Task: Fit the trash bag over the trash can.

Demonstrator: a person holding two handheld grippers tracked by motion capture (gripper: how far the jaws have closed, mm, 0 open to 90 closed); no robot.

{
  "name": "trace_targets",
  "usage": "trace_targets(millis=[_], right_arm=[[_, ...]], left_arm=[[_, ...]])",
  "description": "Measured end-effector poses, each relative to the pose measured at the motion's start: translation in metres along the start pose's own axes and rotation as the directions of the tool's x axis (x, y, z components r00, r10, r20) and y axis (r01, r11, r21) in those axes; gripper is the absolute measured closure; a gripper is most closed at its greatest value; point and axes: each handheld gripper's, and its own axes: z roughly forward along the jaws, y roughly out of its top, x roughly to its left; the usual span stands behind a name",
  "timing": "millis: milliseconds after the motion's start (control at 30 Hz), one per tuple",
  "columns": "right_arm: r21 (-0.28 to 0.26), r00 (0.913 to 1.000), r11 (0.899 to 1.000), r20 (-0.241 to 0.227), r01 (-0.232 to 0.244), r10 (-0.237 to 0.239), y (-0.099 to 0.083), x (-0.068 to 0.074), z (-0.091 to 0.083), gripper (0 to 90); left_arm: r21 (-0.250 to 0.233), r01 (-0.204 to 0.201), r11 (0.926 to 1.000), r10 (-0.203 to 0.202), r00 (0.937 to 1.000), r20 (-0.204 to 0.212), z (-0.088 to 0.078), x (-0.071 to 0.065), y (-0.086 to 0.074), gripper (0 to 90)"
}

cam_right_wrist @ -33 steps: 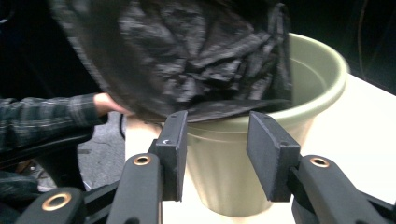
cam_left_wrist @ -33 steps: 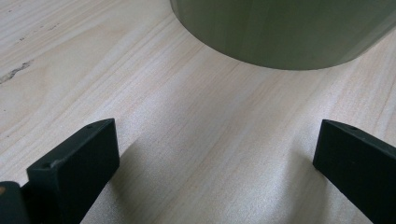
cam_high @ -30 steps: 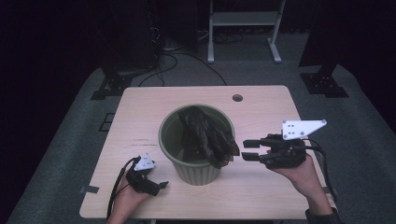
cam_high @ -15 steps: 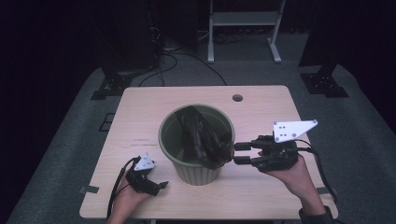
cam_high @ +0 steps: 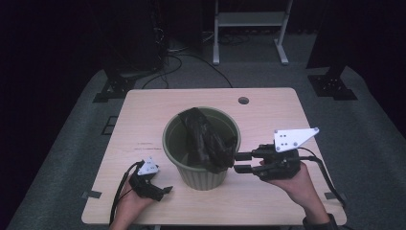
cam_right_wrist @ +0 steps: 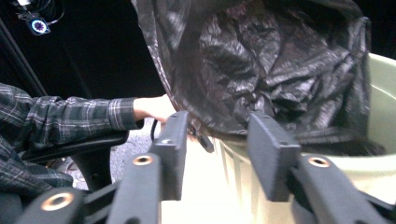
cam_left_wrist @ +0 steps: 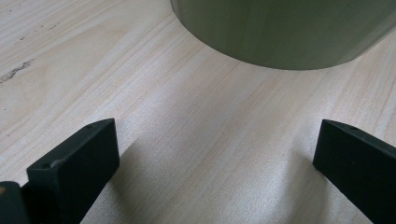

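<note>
Lining a bin with a bag, by the look of it. The green bin (cam_high: 201,148) stands about mid-table, a bit toward the person's side, and the black trash bag (cam_high: 206,139) is bunched up inside it, with part of it spilling over the rim on the right. That's where the right gripper (cam_high: 235,162) has come in, level with the rim, jaws pointing at the bag. They've just been closing. From the right gripper view the bag's edge hangs down between the two jaws right at the rim (cam_right_wrist: 327,161), but there's a visible gap, so I'd say the pads aren't pinching the plastic yet. My guess is the plan is to grab that loose edge and pull it out over the lip.

The left gripper (cam_high: 163,191) is parked low on the wooden table (cam_high: 143,120) at the near left, just beside the bin. In its own view the jaws stand wide apart with nothing but bare wood between them, and the bin's wall (cam_left_wrist: 285,32) right ahead. Probably waiting its turn, or ready to steady the bin so it doesn't slide when the bag gets tugged.

One risk: thin plastic could slip out if the bite is shallow.
</note>
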Motion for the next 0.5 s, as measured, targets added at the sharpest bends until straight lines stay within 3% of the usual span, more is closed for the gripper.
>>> trace_targets(millis=[167,300,400,500], right_arm=[[-0.03,1.0,1.0,0.006,0.005,-0.005,0.003,-0.006,0.002,88.2],[-0.031,0.9998,0.999,0.017,0.006,-0.005,0.004,-0.007,-0.001,89.8],[-0.026,0.9992,1.0,0.038,0.007,-0.006,0.005,-0.009,-0.004,89.9],[-0.022,0.9979,1.0,0.064,0.006,-0.004,0.006,-0.014,-0.009,89.9]], left_arm=[[0.0,0.0,1.0,0.0,1.0,-0.001,0.0,0.0,0.0,0.0],[-0.004,0.0,1.0,0.0,1.0,0.003,-0.001,-0.001,-0.001,0.0],[0.002,0.013,0.9999,-0.013,0.9994,0.033,-0.006,-0.003,0.002,0.0],[-0.032,0.019,0.9993,-0.017,0.9979,0.062,-0.018,-0.008,0.007,0.0]])
